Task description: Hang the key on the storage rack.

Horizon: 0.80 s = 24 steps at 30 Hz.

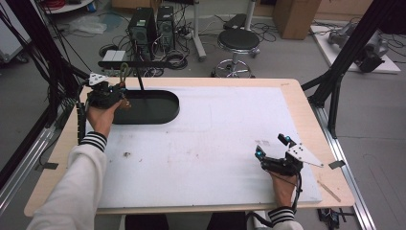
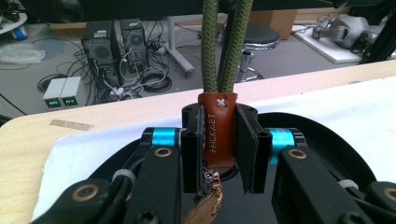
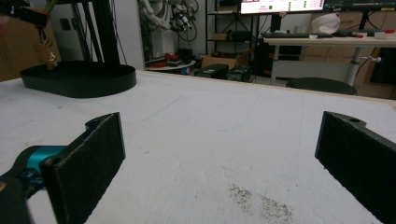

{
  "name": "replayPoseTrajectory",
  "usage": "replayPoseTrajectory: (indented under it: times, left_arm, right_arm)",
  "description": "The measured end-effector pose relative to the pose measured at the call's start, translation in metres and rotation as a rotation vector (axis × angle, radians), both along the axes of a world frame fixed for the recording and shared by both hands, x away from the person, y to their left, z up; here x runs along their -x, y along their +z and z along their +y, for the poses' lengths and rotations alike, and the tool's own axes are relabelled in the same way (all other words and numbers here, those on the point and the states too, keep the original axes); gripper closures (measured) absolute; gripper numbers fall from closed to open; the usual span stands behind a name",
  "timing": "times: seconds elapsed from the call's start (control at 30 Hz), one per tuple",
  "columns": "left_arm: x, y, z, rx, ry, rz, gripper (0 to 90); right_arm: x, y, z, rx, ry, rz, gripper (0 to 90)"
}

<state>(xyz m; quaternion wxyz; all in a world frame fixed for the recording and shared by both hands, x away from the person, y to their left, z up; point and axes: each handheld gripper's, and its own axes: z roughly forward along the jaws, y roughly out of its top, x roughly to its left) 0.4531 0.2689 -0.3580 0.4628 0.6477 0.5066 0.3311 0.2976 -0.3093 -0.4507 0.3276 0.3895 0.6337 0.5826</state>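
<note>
Far left of the table (image 1: pixel 297 110), at its back corner: left gripper (image 1: pixel 115 93) held up in the person's left hand (image 1: pixel 101 117), striped cuff (image 1: pixel 93 140) at the wrist, over the near-left end of the black oval tray (image 1: pixel 158 112). Jaws pinched tight on the brown leather tab (image 2: pixel 217 135) of a keychain, pads flat against both sides of the tab, white cross-stitch showing above them. Rising from the tab, a doubled olive-green cord loop (image 2: pixel 225 46), running up out of the left gripper view. Hanging below the tab, brass-coloured metal fittings (image 2: pixel 208 210), dangling above the tray's black floor. In the high view, cord loop (image 1: pixel 124 71) seen above the gripper, close to a black horizontal bar (image 1: pixel 139 63) of a stand at the table's back edge; whether looped on the bar, impossible to tell.

Middle of the table: white mat (image 1: pixel 215 139), bare but for small dark specks near its left edge.

Far right, near the front edge: right gripper (image 1: pixel 274 147) resting low on the mat in the right hand (image 1: pixel 282 184), well apart from the tray and the keychain. Jaws spread wide, nothing between the black pads (image 3: pixel 93 163), only white mat with a smudge of dark grit. Seen far off in the right gripper view: tray (image 3: pixel 79 79) with the brass fittings (image 3: pixel 46 51) hanging above it.
</note>
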Motion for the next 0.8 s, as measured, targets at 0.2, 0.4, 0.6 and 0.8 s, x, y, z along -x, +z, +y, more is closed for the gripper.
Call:
replayPoseTrajectory:
  times: [0.2, 0.4, 0.6, 0.8]
  left_arm:
    - [-0.003, -0.003, 0.001, 0.004, 0.015, 0.004, 72.9]
    - [-0.009, -0.002, 0.004, -0.001, 0.029, 0.013, 73.0]
    - [-0.015, -0.001, 0.001, -0.010, 0.035, 0.016, 72.9]
    - [-0.019, -0.007, 0.002, -0.028, 0.043, 0.052, 72.7]
  right_arm:
    - [0.000, 0.000, 0.000, 0.000, -0.001, -0.004, 0.5]
    - [0.000, 0.000, 0.000, 0.000, 0.001, 0.000, 0.5]
    - [0.000, 0.000, 0.000, 0.000, 0.001, 0.000, 0.5]
    - [0.000, 0.000, 0.000, 0.003, 0.001, -0.001, 0.5]
